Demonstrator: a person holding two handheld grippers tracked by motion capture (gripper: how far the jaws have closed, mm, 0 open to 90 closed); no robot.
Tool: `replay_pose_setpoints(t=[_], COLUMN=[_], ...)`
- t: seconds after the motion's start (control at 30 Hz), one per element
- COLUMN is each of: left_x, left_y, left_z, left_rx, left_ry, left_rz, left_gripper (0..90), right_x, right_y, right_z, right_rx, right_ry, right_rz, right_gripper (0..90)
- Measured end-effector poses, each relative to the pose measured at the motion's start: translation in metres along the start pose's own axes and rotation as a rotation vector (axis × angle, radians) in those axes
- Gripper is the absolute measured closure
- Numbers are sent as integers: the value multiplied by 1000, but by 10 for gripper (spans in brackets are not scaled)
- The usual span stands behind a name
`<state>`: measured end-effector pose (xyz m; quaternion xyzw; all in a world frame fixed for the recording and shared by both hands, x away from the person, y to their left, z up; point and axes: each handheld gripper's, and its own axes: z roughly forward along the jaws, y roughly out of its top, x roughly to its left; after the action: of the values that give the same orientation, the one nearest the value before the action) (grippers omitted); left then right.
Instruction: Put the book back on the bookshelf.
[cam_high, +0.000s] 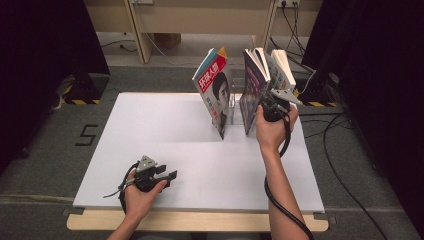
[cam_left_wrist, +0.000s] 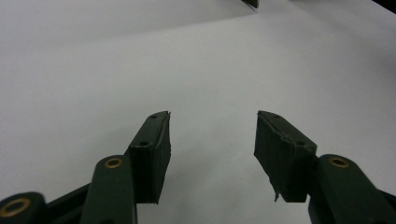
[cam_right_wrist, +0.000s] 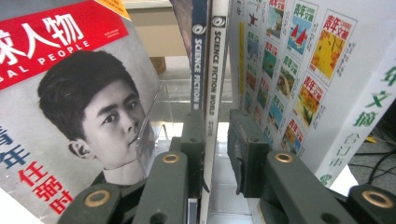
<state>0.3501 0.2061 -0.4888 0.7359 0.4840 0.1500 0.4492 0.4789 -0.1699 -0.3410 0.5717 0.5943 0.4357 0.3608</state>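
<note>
Up at the far right of the desk, the right tongs are in among a row of upright magazines. From the right tongs' own camera, the white-spined magazine stands between the two jaws: its spine lies against the left jaw, while a clear gap separates it from the right jaw, so the tongs are not clenched on it — released, straddling the spine. Just beside it on the left sits a blue-spined magazine, and further left the red-and-grey magazine with a portrait cover leans away. To the right, a magazine with small colourful covers tilts outward. A clear plastic stand shows between them. Down near the front edge, the left tongs rest low over the bare white surface, jaws spread wide, gripping nothing.
</note>
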Motion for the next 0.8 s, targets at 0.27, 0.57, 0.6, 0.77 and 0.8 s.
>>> replay_pose_setpoints(t=[0.27, 0.57, 0.6, 0.77, 0.8], left_x=[0, 1, 1, 1, 1], left_y=[0, 1, 1, 1, 1], left_z=[0, 1, 1, 1, 1], left_rx=[-1, -6, -6, -5, -5], left_ry=[2, 5, 5, 8, 8], left_rz=[0, -2, -3, -3, -3], left_gripper=[449, 450, 450, 451, 451], right_x=[2, 3, 3, 2, 2], right_y=[-7, -13, -14, -20, -22], right_z=[-6, -10, -11, -15, -15], right_rx=[2, 9, 8, 10, 13], right_ry=[14, 27, 32, 44, 48], right_rz=[-8, -15, -17, -17, -14], right_gripper=[760, 755, 754, 749, 748])
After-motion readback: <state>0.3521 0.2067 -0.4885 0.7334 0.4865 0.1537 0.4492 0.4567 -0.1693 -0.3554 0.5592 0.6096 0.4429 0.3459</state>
